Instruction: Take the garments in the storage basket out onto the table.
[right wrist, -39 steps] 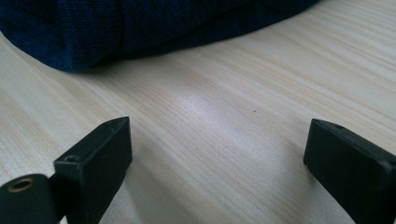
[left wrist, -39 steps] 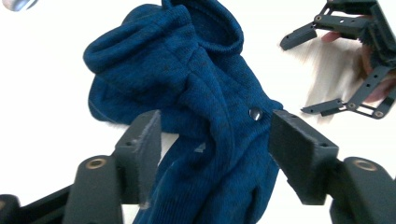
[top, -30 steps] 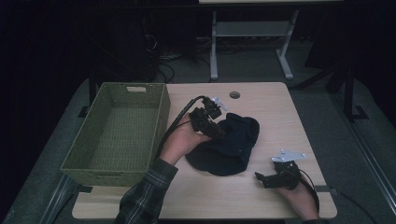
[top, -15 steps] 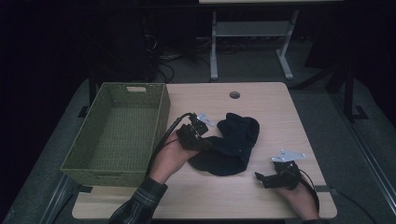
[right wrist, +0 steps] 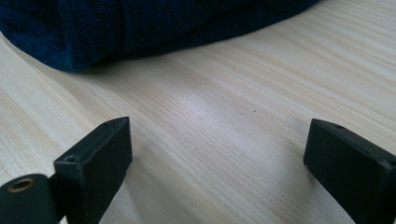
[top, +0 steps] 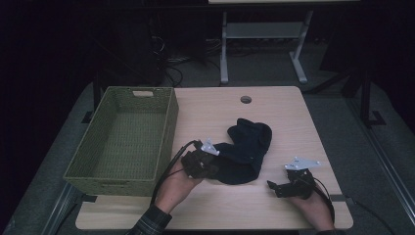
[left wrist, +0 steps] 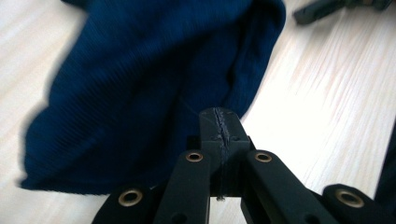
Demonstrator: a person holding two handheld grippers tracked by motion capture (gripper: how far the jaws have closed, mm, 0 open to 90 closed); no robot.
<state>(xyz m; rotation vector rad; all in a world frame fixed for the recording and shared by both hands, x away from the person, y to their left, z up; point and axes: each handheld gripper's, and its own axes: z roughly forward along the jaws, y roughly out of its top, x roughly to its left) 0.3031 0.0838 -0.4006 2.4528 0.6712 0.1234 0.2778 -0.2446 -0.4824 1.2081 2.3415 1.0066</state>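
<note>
A dark blue knitted cloth (top: 244,149) lies crumpled on the wooden table (top: 215,112), a little right of centre. My left gripper (top: 211,169) rests low at the cloth's near left edge. In the left gripper view its jaws (left wrist: 219,128) are pressed together with a thin fold of the blue cloth (left wrist: 140,93) pinched in the seam. My right gripper (top: 275,187) lies on the table at the front right, apart from the cloth. Its jaws (right wrist: 215,158) stand wide open over bare wood, with the cloth's edge (right wrist: 140,28) just beyond them.
A green woven basket (top: 169,132) stands empty at the table's left, close beside my left hand. A round cable hole (top: 245,99) sits near the far edge. The other gripper's jaw tip (left wrist: 327,7) shows far off in the left gripper view.
My left gripper has come down and toward the near edge, from above the cloth to its near left side, and the cloth has bunched narrower. The right gripper has stayed put.
</note>
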